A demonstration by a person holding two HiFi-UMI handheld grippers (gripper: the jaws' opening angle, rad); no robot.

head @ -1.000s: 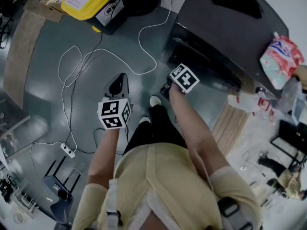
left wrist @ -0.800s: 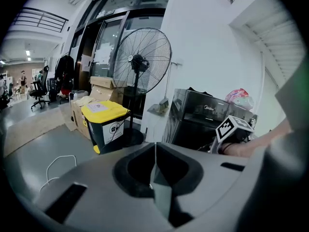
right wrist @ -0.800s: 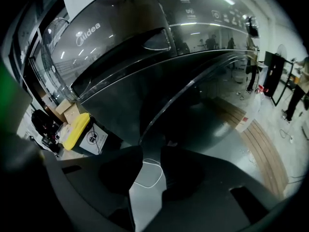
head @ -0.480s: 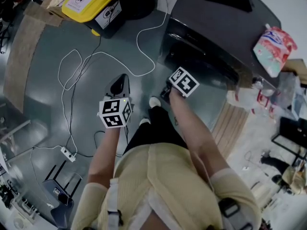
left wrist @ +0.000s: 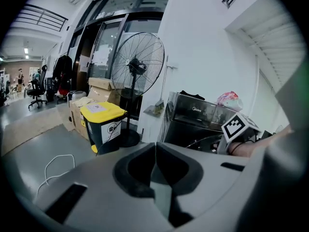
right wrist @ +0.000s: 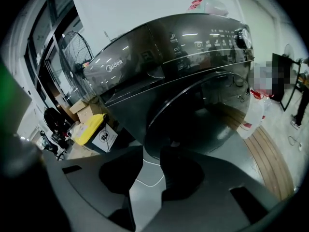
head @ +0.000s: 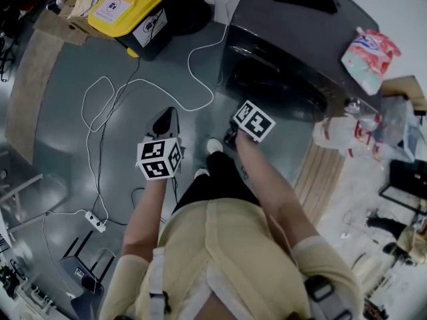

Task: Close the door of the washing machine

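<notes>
I have both grippers low over the grey floor [head: 60,112], in front of the dark Midea washing machine [right wrist: 193,42] that fills the upper right of the head view. Its round door [right wrist: 188,122] stands open, swung out from the front, and in the right gripper view it takes up the centre of the frame, right above the jaws.

The right gripper [right wrist: 152,153] points down at the door's lower edge. Its jaws are apart with nothing between them; through the gap I see only floor and a loop of white cable [head: 200,65]. The tip of the right-hand jaw sits just beside the door's rim, but I cannot tell whether it touches.

The left gripper [left wrist: 154,146] is at centre left of the head view, well apart from the machine. Its jaws are together, tips meeting, and they hold nothing. Its own view looks across the room at a pedestal fan [left wrist: 136,66], a black bin with a yellow lid [left wrist: 102,124] and cardboard boxes [left wrist: 99,86] at the left. The machine is at the right of that view, with the right gripper's marker cube [left wrist: 240,125] in front of it.

A red-and-white pouch [head: 369,49] lies on top of the machine, and a power strip [head: 95,222] lies on the floor at lower left of the head view.
</notes>
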